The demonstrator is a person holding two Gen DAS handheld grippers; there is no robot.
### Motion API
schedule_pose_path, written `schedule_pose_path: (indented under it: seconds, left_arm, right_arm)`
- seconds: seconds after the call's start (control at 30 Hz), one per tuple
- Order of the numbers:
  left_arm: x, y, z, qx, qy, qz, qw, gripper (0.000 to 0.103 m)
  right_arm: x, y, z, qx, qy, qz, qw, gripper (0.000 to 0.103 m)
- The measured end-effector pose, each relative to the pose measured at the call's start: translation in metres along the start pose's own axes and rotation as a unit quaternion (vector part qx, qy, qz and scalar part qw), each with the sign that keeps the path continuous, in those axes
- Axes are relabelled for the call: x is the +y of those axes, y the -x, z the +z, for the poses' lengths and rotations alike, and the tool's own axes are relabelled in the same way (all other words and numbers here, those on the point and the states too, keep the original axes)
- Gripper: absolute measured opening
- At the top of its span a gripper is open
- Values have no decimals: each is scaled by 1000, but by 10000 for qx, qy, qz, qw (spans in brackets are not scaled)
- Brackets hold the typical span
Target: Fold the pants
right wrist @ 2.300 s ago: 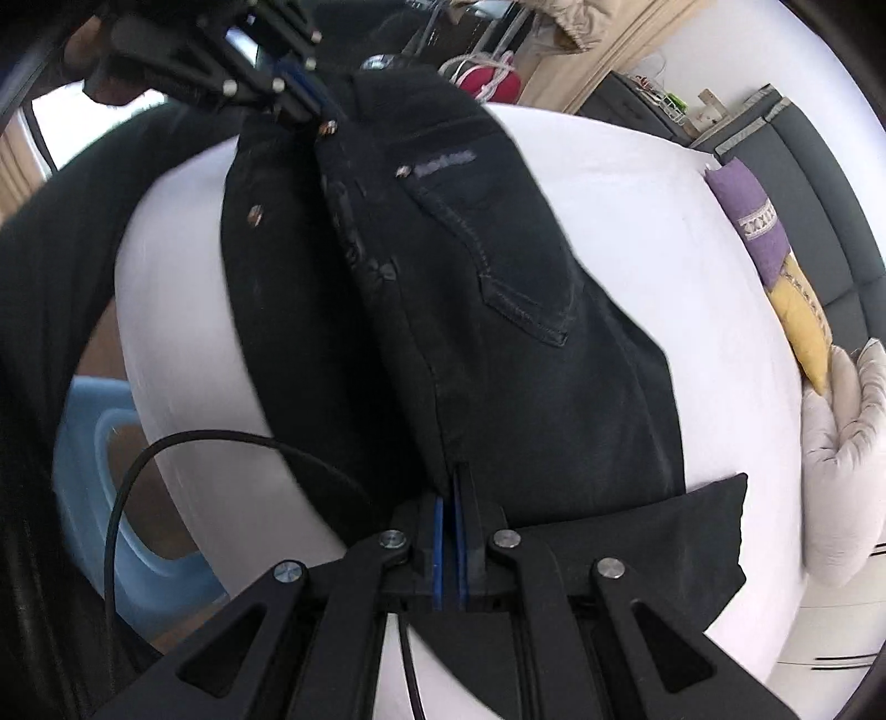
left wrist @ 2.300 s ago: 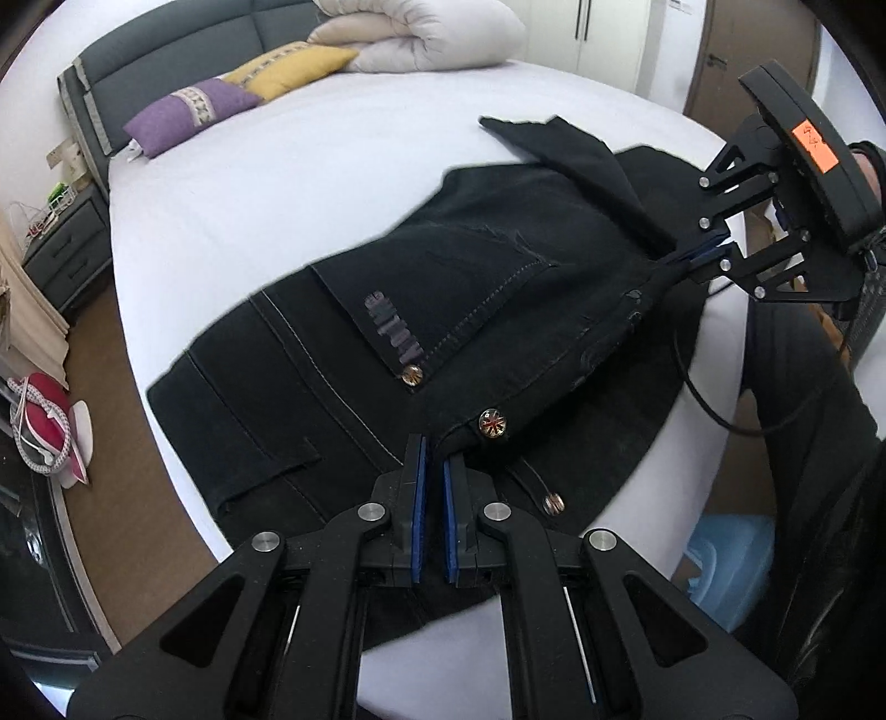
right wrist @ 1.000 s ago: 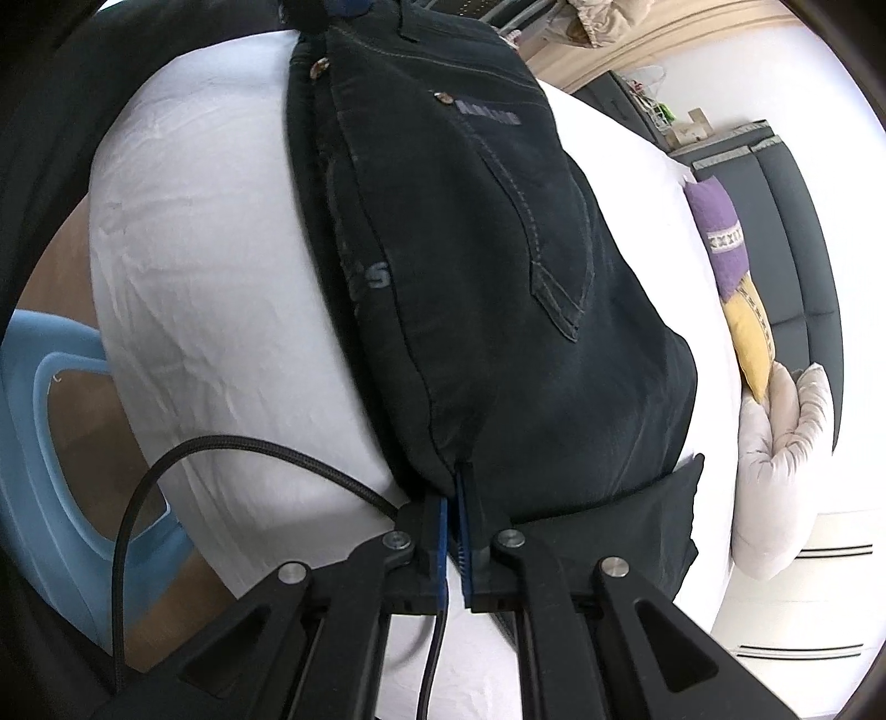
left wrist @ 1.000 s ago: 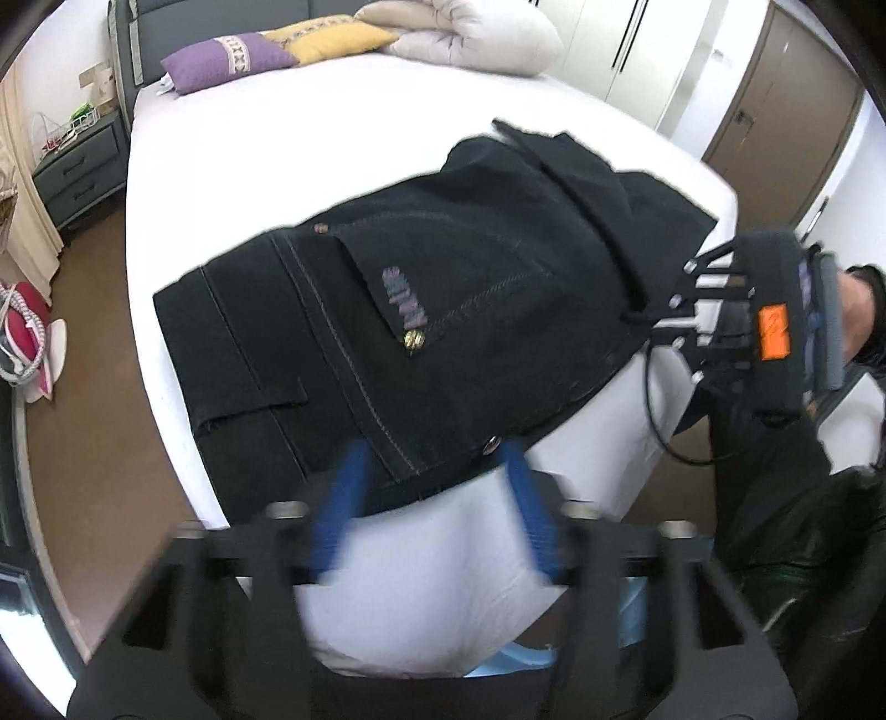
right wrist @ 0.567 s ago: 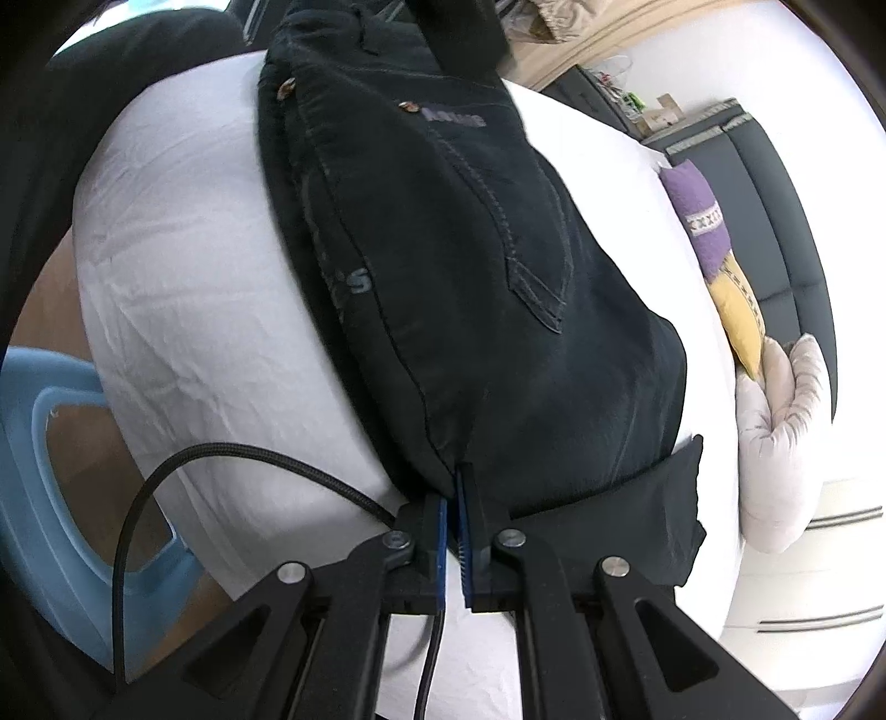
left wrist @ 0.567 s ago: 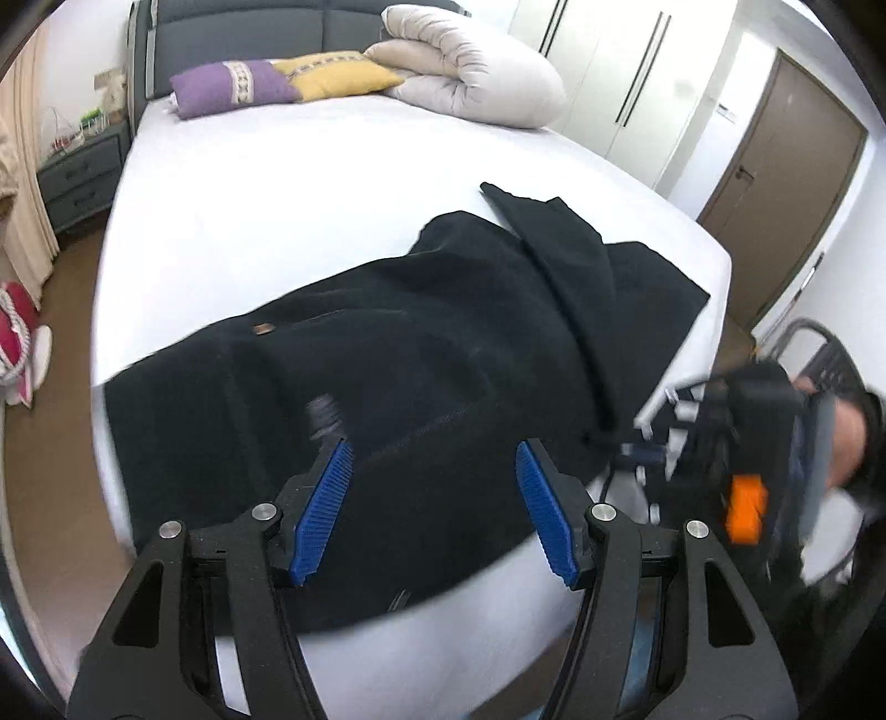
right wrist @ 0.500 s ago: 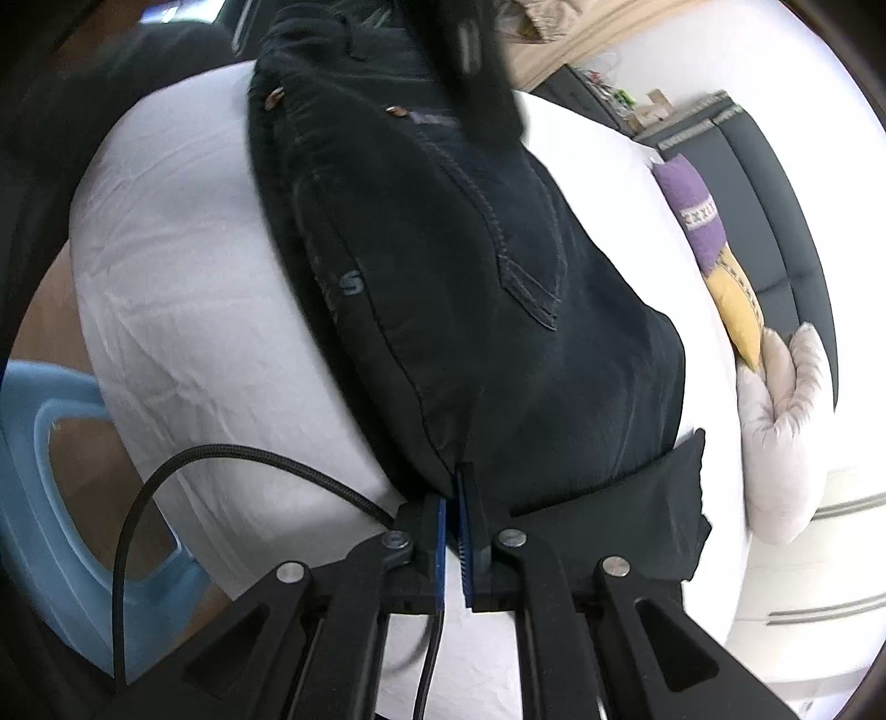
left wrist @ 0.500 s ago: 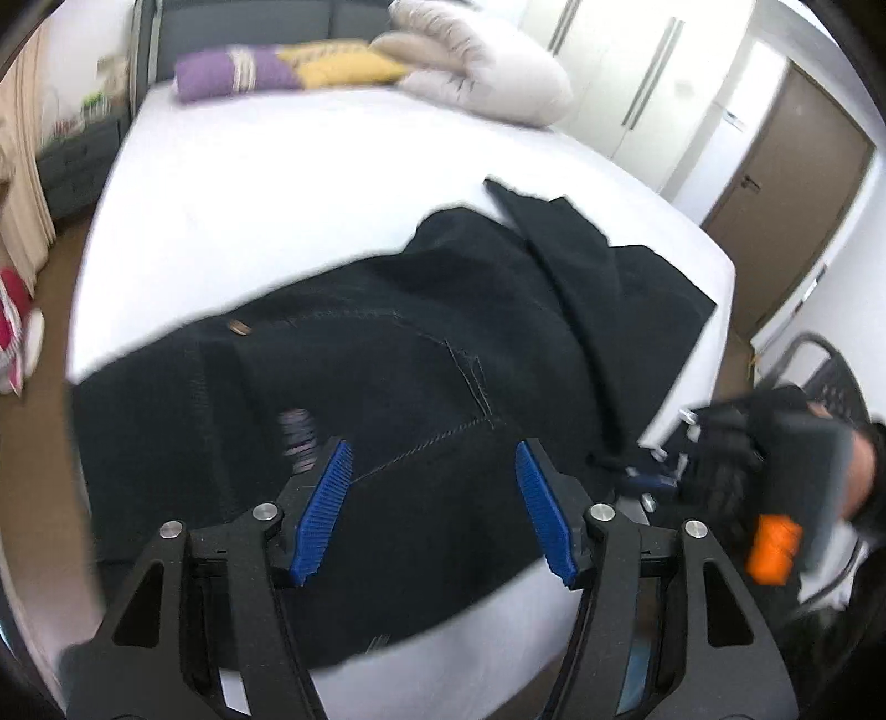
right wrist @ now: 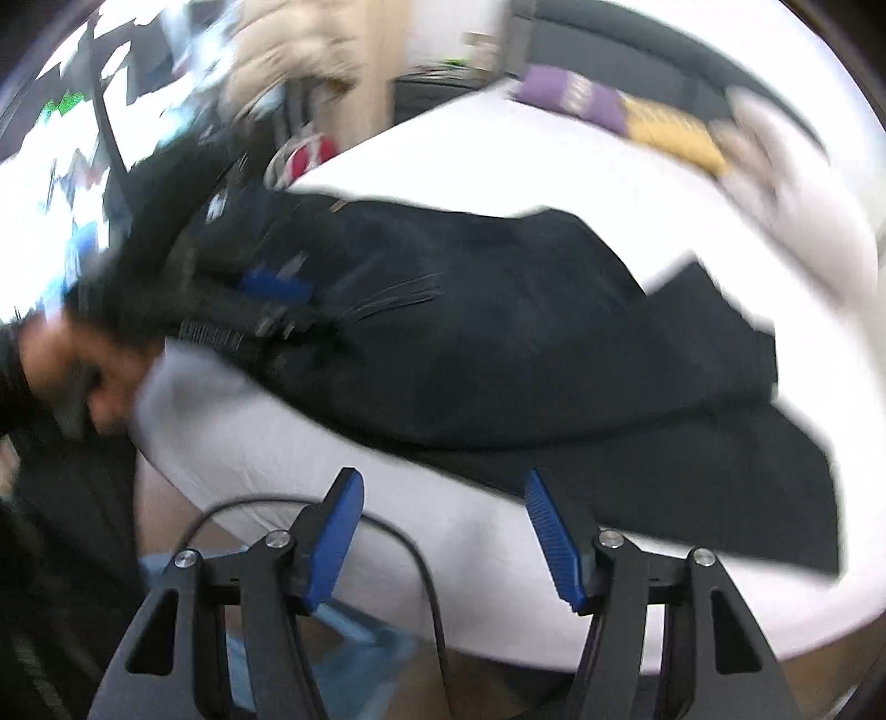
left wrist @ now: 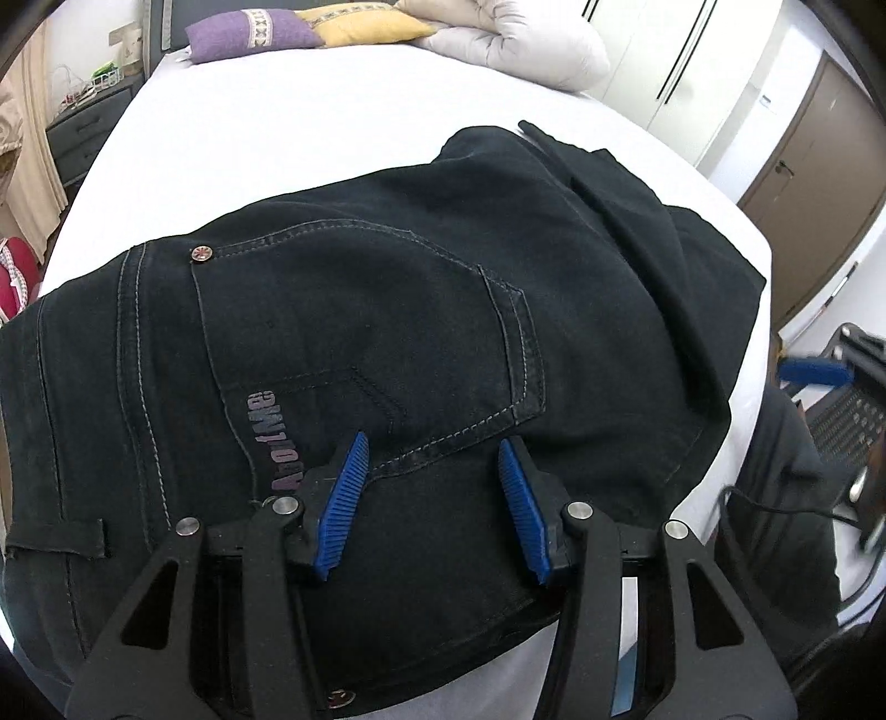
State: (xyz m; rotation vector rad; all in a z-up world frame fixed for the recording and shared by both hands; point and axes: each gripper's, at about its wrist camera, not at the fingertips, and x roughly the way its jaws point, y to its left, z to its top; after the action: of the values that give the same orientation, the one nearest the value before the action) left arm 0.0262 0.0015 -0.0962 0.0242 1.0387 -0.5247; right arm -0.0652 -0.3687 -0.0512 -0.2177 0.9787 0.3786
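Black denim pants (left wrist: 387, 332) lie folded on the white bed (left wrist: 277, 122), back pocket up, waistband at the left, legs folded toward the right. My left gripper (left wrist: 432, 471) is open and empty, hovering just over the pants below the back pocket. In the blurred right wrist view the pants (right wrist: 526, 332) lie across the bed's near edge. My right gripper (right wrist: 443, 515) is open and empty, off the bed's edge, apart from the cloth. The left gripper (right wrist: 266, 299) shows there over the pants at the left.
Purple and yellow pillows (left wrist: 249, 30) and a white duvet (left wrist: 515, 39) lie at the head of the bed. A nightstand (left wrist: 83, 133) stands at the left. A blue plastic stool (right wrist: 343, 648) and a black cable (right wrist: 332, 509) sit below the bed edge. A brown door (left wrist: 814, 144) is at the right.
Both grippers let go of the pants, the left about a second ago, the right just now. The left moved in over the back pocket; the right pulled back off the bed edge and swung fast.
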Motion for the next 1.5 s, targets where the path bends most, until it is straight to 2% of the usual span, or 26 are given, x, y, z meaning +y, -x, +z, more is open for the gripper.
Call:
schedule_pose_path:
  seconds: [0.07,0.1,0.2,0.27,0.37,0.5,0.6,0.77,0.87,0.93,1.0,1.07,1.1,1.13,1.17,1.23,1.37,1.43,1.47,1.5]
  left_arm:
    - [-1,0,0,-45,3,13,10000,48]
    - [-1,0,0,-58,7,19,10000,48]
    - [1,0,-1,-110,51,-7,9999,48]
    - [1,0,-1,-148,64,-18,9999,48]
    - [2,-1,-2,-194,78,-41,9998,48]
    - [5,3,-6,-212,92,-103,9997,48]
    - [7,4,-6,-202,104,-145,9996,48]
    - [8,3,-5,-174,144,-204,9995,48]
    - [9,2,-4,-155,168,-228,9995,48]
    - [9,1,-3,-147,175,-225,9995,48]
    - [9,1,-3,-142,173,-214,9995,48]
    - [8,0,-3,-138,163,-190,9996,48]
    - [8,0,-2,-135,155,-175,9996,48]
    - [7,0,-2,-127,137,-144,9997,48]
    - [6,0,-1,-121,125,-123,9998,48]
    - [4,-1,0,-104,109,-83,9999,48]
    - [1,-2,2,-75,103,-53,9999,48]
    - [0,-3,3,-68,109,-49,9999,48]
    - [-1,-3,3,-65,109,-45,9999,48]
    - [-1,-3,4,-64,111,-40,9999,48]
  right_arm:
    - [-31,11,11,-131,-719,297,9969,63]
    - [-54,17,21,-272,-1189,448,9915,63]
    - [-102,22,49,-569,-2131,519,9740,63]
    - [-135,17,72,-688,-2699,399,9596,63]
    - [-164,-5,104,-597,-2947,-125,9536,63]
    - [-185,-58,156,-297,-2852,-576,9563,63]
    - [-202,-101,187,-114,-2818,-1031,9538,63]
    - [-236,-157,199,250,-3087,-1492,9391,63]
    - [-252,-188,198,569,-3248,-1744,9278,63]
    - [-258,-202,192,750,-3319,-1720,9245,62]
    - [-263,-204,189,590,-3310,-1710,9261,54]
    - [-268,-201,188,510,-3312,-1623,9281,27]
    - [-271,-199,186,500,-3312,-1600,9285,22]
    - [-275,-197,184,496,-3337,-1547,9286,11]
    - [-281,-192,180,471,-3399,-1487,9274,7]
    - [-293,-180,168,263,-3636,-1287,9223,6]
    - [-315,-117,126,-634,-4319,-803,8961,6]
    - [-326,-78,92,-1105,-4703,-613,8734,6]
    - [-333,-54,67,-1440,-4939,-447,8564,6]
    - [-336,-39,49,-1618,-5084,-407,8448,6]
